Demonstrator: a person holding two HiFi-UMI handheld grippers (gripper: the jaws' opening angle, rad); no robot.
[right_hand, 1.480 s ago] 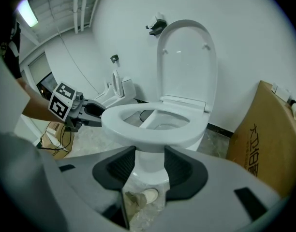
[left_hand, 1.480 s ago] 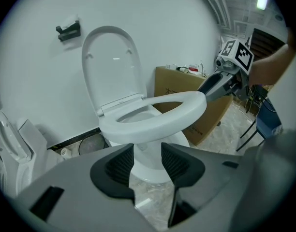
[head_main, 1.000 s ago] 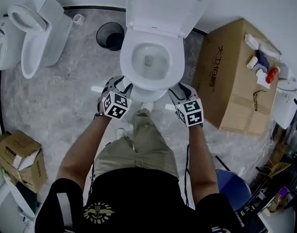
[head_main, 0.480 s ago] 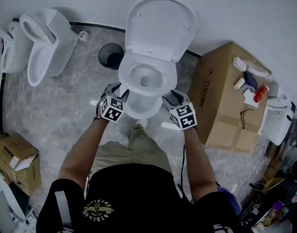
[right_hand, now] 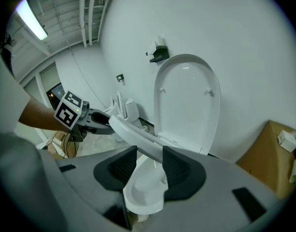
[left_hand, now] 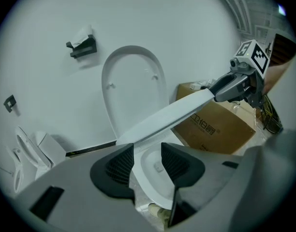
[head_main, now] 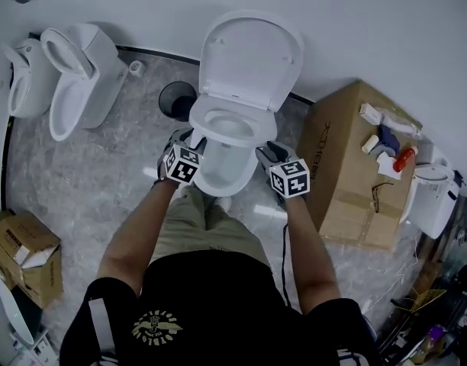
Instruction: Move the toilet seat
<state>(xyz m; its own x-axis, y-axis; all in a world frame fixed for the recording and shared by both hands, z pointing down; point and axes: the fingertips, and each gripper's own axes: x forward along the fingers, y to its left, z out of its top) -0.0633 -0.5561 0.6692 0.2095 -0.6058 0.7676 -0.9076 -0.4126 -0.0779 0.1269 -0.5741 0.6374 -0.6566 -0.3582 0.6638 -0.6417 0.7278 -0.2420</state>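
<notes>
The toilet seat is held tilted above the bowl, short of the upright lid, so a lift is judged to be under way. It is taken at opposite sides so that it is kept even across. The left gripper is clamped on one rim, and the right gripper, whose jaws have just been closing, is pressed onto the other.

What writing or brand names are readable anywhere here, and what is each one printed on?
"卫伯爵": black print on the cardboard box, its start covered by the toilet seat in the left gripper view.
Shirt emblem: too small to read.
Labels on the bottles atop the box: too small to read.
Nothing else is legible.
</notes>
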